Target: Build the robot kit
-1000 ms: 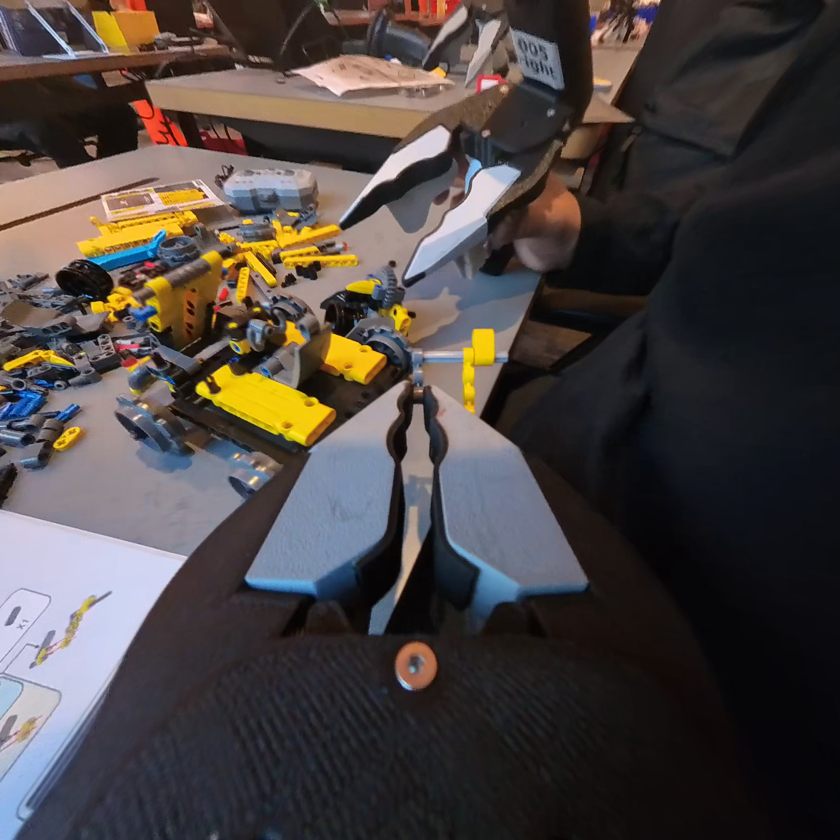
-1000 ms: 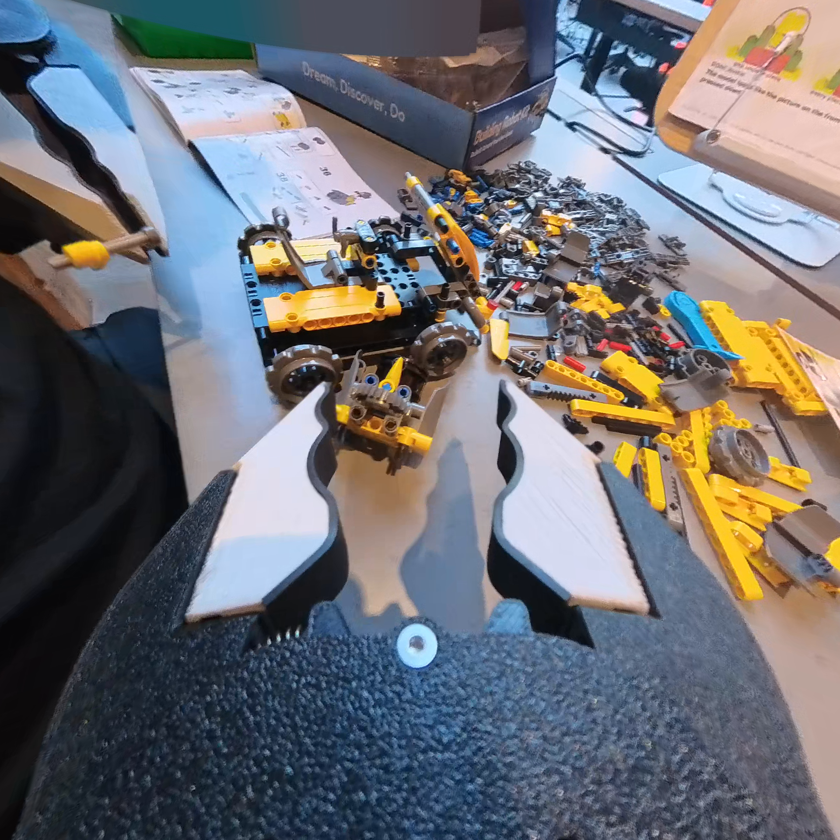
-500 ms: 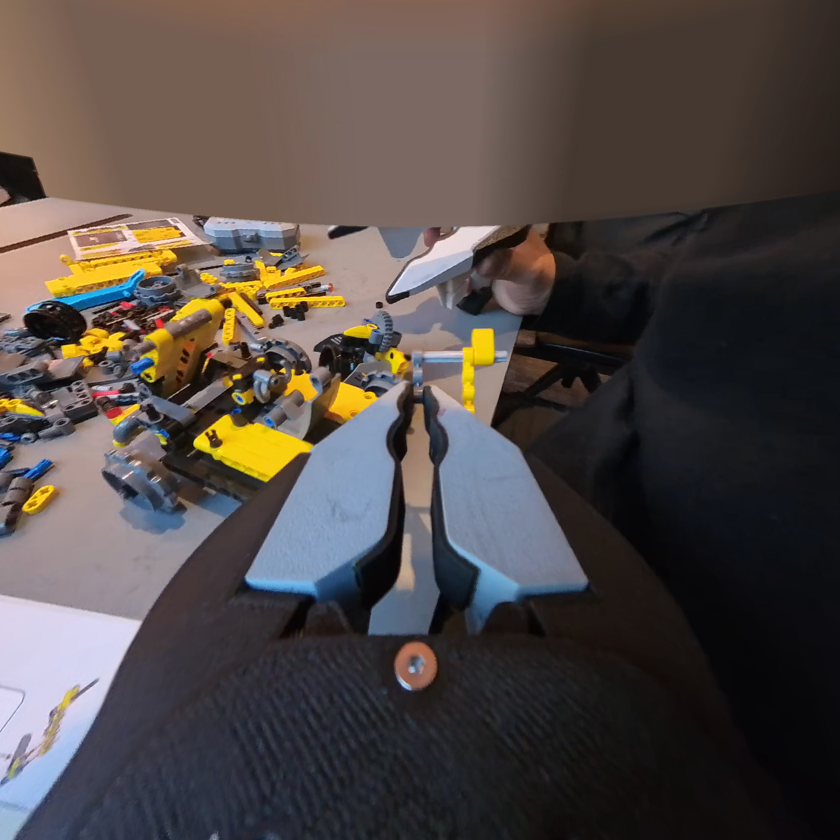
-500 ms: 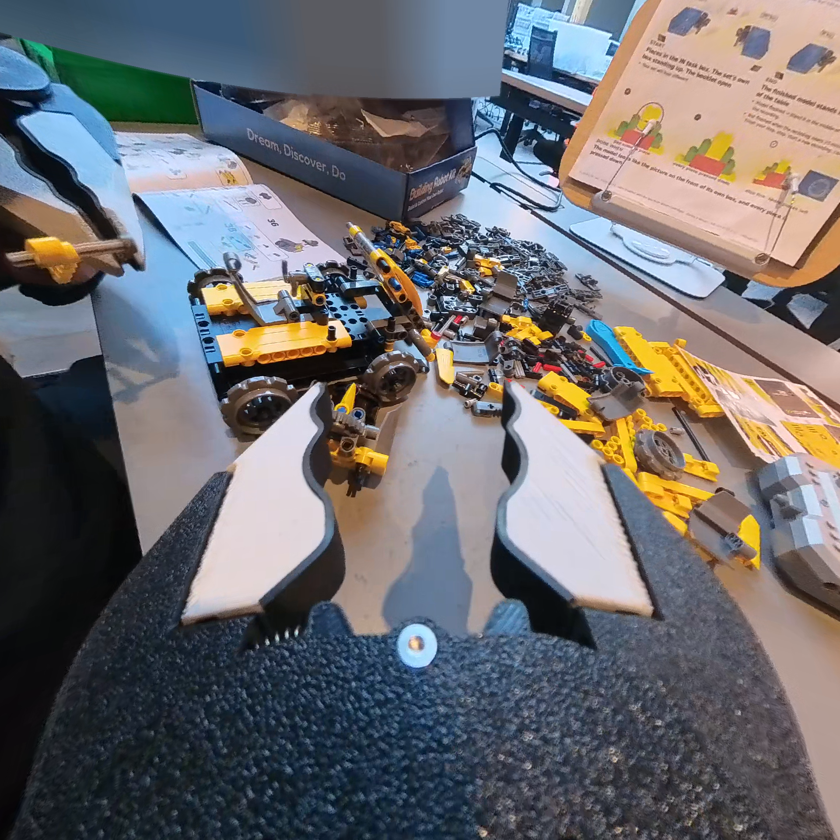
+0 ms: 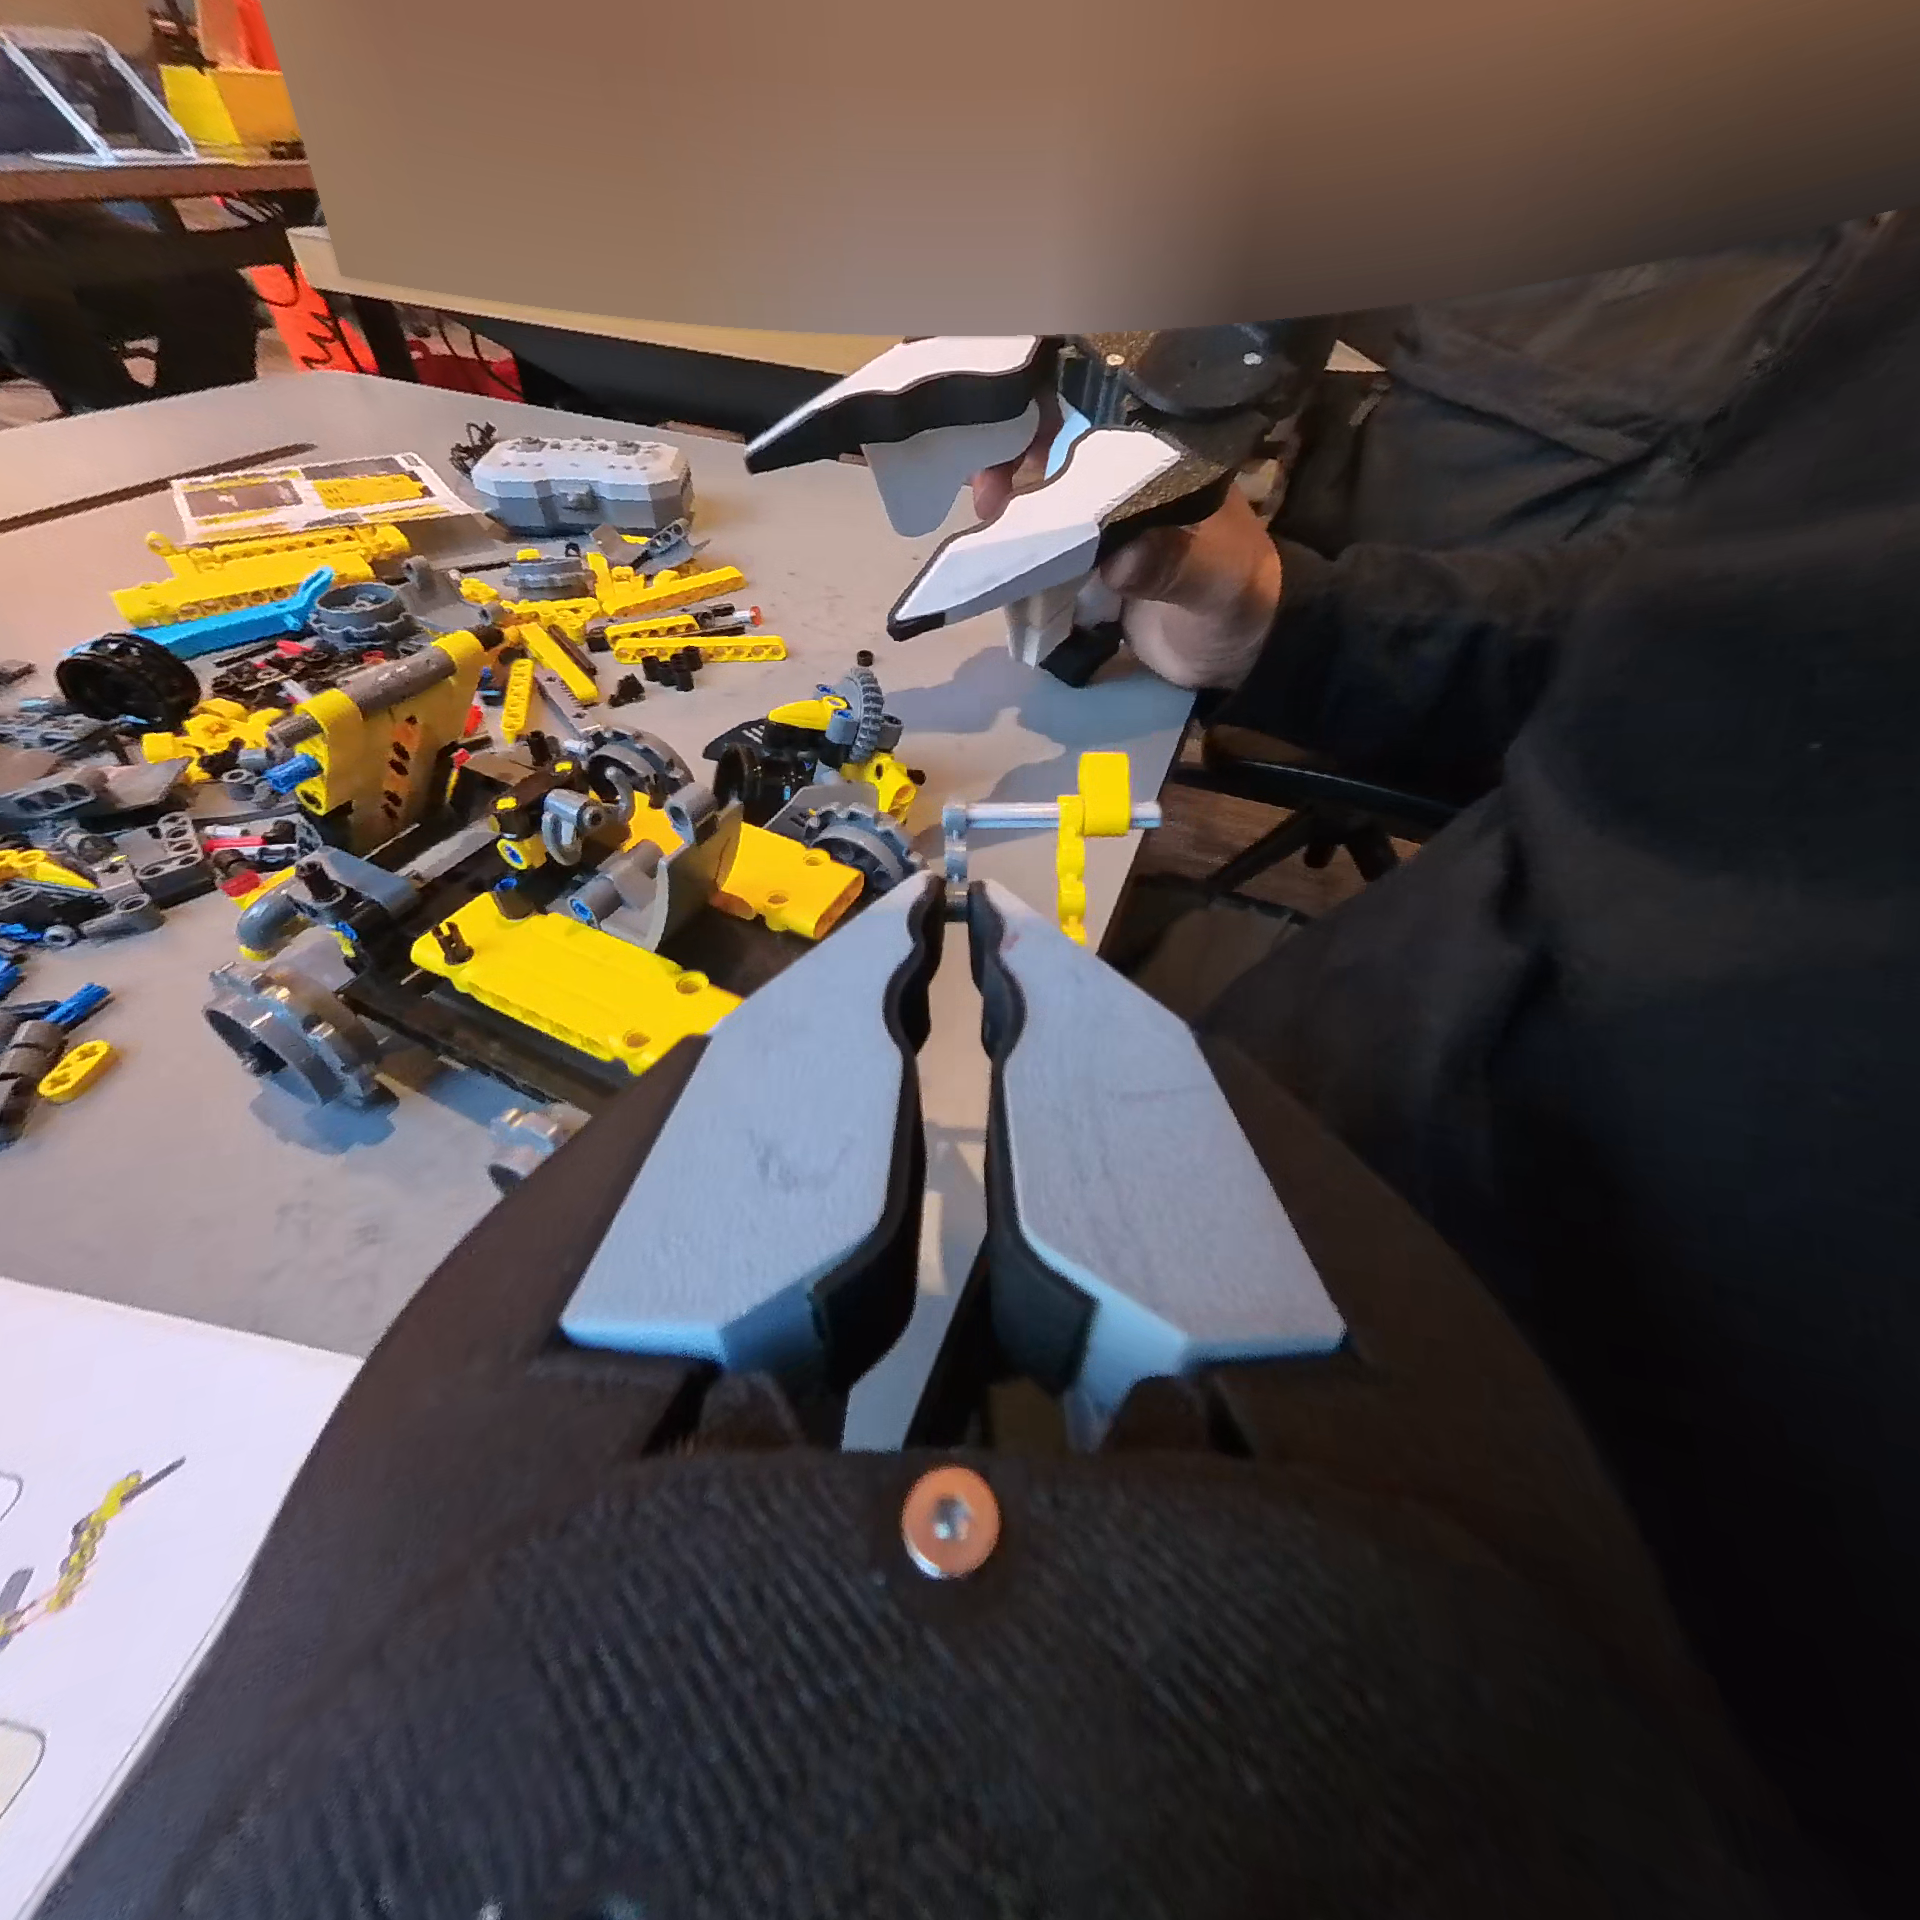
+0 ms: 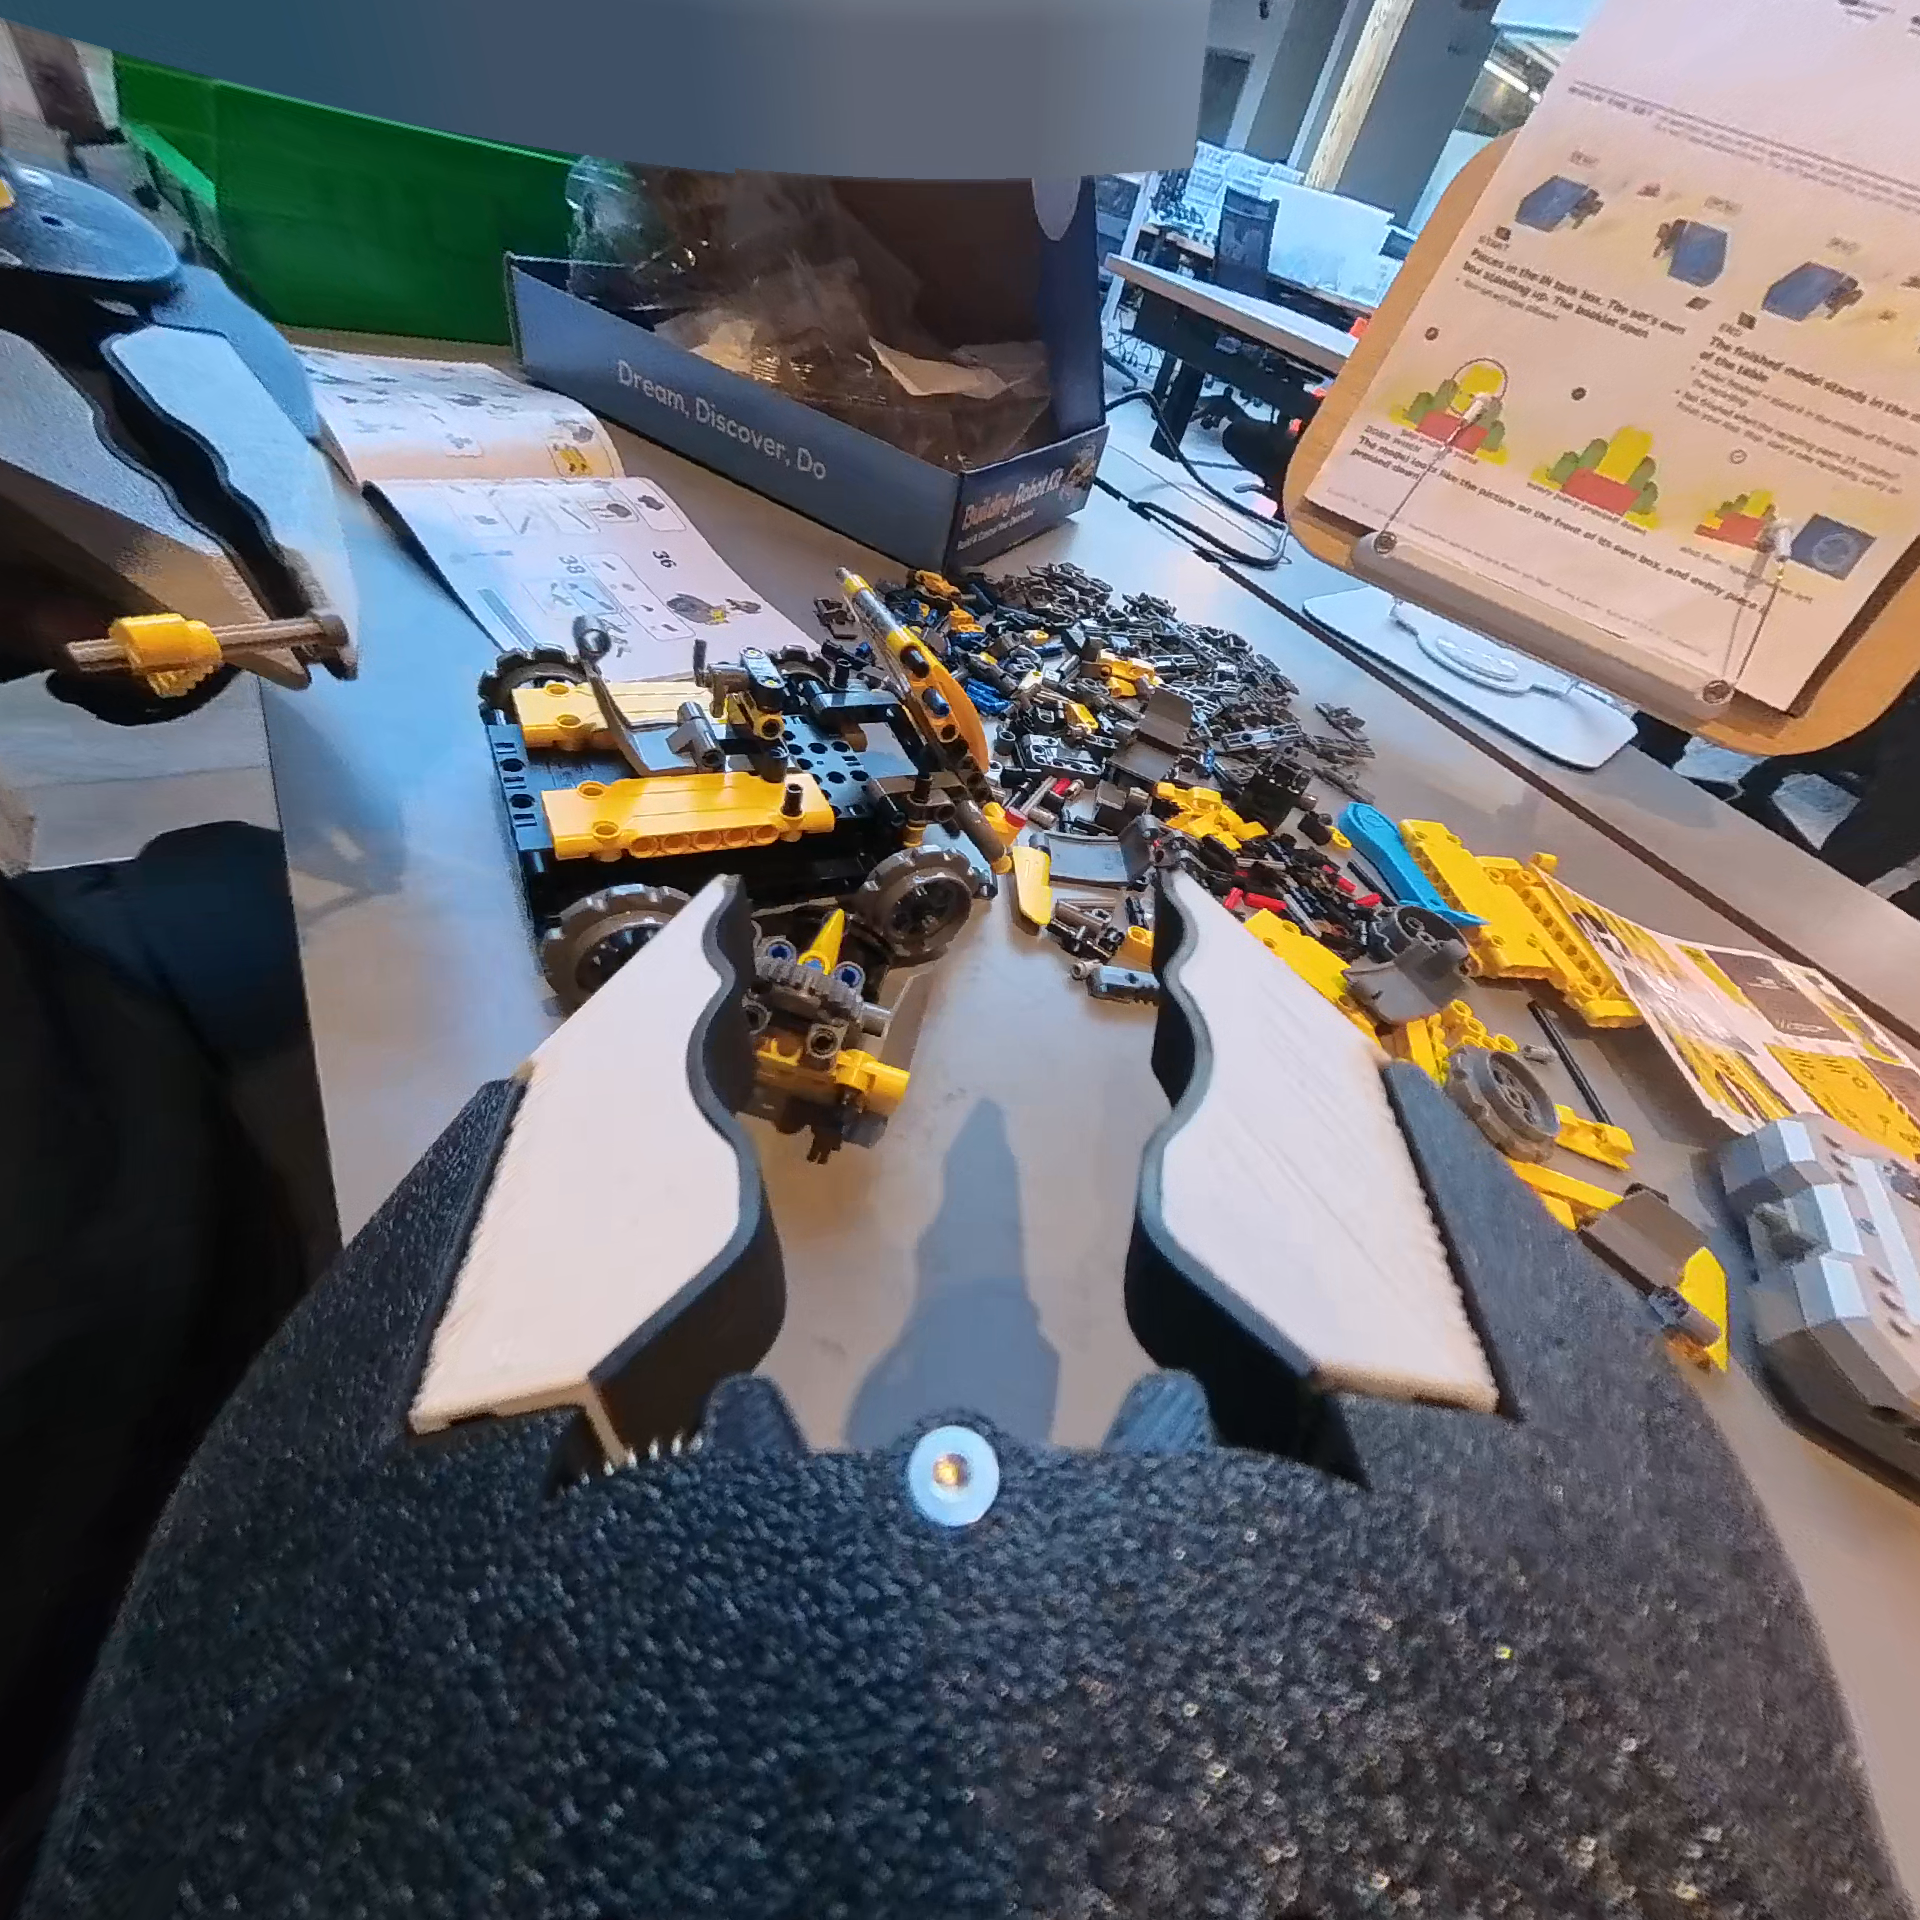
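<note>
My left gripper [image 5: 956, 891] pinches only the tip of a small axle piece [image 5: 1049, 821], which may twist loose and fall off the table edge [image 5: 1143, 831]; my right gripper [image 6: 951, 914] hangs wide open and empty.

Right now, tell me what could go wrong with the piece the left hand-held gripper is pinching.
1. The left hand-held gripper pinches only the small grey end of the axle piece; the yellow parts hang to one side, so it may twist or slip.
2. It sits near the table edge, so a drop could reach the floor.
3. The open right hand-held gripper hovers close to the small yellow subassembly and could knock it.
</note>
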The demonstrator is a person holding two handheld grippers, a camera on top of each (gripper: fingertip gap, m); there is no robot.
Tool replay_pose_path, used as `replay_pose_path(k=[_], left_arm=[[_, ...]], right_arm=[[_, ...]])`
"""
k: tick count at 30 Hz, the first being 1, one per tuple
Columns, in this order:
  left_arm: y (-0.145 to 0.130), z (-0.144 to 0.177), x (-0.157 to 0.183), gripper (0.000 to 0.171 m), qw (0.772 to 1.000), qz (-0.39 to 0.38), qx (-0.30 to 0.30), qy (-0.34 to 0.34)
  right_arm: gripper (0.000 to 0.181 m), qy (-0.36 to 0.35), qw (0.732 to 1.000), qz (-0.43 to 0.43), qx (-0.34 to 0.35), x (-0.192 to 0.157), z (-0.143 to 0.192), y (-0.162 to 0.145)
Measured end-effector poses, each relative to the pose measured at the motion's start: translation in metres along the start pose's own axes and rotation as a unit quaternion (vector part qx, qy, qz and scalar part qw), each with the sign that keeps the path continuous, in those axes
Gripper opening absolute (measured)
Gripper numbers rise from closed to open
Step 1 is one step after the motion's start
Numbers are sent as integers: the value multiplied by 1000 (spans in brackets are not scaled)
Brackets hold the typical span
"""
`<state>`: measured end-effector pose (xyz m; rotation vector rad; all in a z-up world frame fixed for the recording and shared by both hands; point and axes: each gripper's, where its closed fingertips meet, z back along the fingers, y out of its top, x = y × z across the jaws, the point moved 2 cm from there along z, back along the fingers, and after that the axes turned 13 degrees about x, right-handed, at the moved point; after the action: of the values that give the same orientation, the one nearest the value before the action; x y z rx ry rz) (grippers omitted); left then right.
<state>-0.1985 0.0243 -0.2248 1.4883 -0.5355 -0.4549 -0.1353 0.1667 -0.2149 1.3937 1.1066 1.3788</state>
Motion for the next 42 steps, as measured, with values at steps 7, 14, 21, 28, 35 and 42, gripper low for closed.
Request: replay_pose_path(k=[7,14,21,28,35,42], left_arm=[[-3,6,0,1,1000,-5,-4,19],[-6,4,2,1,1000,-2,-11,13],[-8,3,-1,1,1000,8,-12,16],[-9,3,-3,1,1000,6,-13,17],[-8,4,-7,1,1000,9,-11,27],[-3,6,-15,1,998,8,-1,57]], right_arm=[[77,6,1000,-7,5,-1,0,1],[77,5,1000,2,12,-2,1,3],[77,9,1000,-4,12,-2,1,3],[76,12,1000,-1,9,-4,1,2],[62,79,997,-22,-8,-29,-3,3],[57,232,972,-28,-36,-95,-10,22]])
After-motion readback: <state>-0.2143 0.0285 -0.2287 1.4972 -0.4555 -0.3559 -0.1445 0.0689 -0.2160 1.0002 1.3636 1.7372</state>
